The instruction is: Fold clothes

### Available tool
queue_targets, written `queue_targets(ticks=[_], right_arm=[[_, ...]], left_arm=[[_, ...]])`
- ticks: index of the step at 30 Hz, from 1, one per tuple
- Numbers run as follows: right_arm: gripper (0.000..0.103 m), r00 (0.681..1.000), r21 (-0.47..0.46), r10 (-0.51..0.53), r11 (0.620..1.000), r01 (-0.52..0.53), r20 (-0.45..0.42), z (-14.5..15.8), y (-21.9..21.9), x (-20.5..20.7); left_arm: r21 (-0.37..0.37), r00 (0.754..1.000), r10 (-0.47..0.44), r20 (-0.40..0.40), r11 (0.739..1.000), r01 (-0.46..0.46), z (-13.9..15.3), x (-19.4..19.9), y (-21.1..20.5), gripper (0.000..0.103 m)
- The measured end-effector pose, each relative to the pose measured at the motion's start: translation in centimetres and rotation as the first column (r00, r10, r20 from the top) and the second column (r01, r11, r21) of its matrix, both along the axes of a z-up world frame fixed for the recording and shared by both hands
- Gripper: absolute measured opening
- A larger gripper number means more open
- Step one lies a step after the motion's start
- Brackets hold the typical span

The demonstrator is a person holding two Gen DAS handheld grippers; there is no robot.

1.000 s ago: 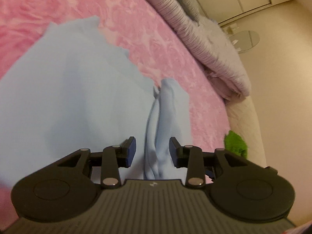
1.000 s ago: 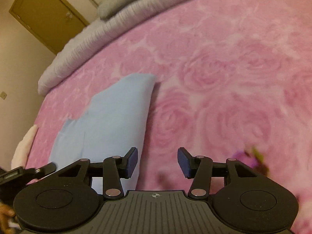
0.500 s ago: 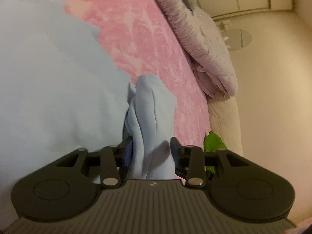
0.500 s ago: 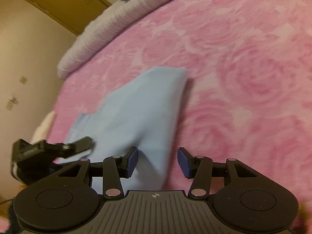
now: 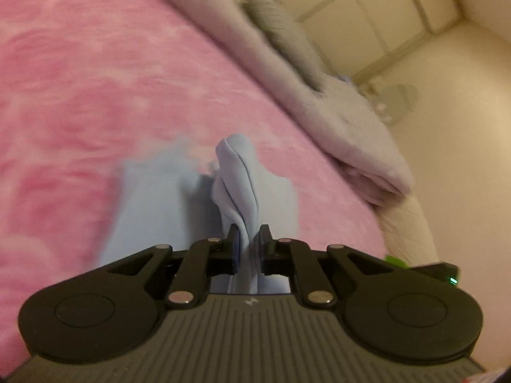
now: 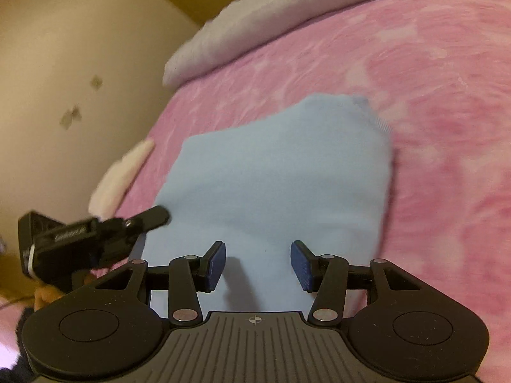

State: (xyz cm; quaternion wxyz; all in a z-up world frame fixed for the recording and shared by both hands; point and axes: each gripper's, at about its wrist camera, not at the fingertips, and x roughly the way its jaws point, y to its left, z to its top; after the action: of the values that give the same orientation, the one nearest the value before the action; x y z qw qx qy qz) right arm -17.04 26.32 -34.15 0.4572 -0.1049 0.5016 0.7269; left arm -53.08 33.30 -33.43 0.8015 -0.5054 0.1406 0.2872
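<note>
Light blue garment (image 6: 271, 185) lies on the bed, spread flat on the pink rose-patterned bedspread (image 6: 447, 127). In the right wrist view its long axis runs from the near edge of the frame up and away toward the far right, ending in a narrower rounded end with a ribbed edge near the upper right; the near end passes under the right gripper (image 6: 258, 266). Right jaws stand wide apart above the cloth, nothing between the pads, a shadow of each finger on the fabric just below. Left gripper (image 5: 248, 242): jaws closing on a bunched, twisted ridge of the same garment (image 5: 238, 185); the fold sits between the pads and rises ahead of them as an upright crest pointing away from the camera, with the flat part of the cloth falling off to the left. Left wrist view alone shows this pinched crest, plus a grey folded quilt (image 5: 335, 121) along the far bed edge, a green item (image 5: 396, 260) at the right, and pale cupboard doors behind. Right wrist view alone shows the garment's full flat outline, and the left gripper (image 6: 153, 215) from outside, reaching in at the cloth's left edge; a brown door at top. Both views are motion-blurred.
</note>
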Motion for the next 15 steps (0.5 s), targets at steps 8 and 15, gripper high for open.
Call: queue_targets(ticks=[8,15], right_arm=[[0.050,0.979,0.017,0.059,0.998,-0.063,0.195,0.4,0.3,-3.4],[0.050,0.968,0.008,0.052,0.998,-0.056,0.245,0.8,0.0,-4.1]], left_arm=[[-0.098,0.999,0.026,0.036,0.995,-0.022,-3.5,-1.4,0.7,0.008],[-0.075,1.000,0.015,0.011,0.997,-0.014,-3.0,-1.3,0.4,0.009]])
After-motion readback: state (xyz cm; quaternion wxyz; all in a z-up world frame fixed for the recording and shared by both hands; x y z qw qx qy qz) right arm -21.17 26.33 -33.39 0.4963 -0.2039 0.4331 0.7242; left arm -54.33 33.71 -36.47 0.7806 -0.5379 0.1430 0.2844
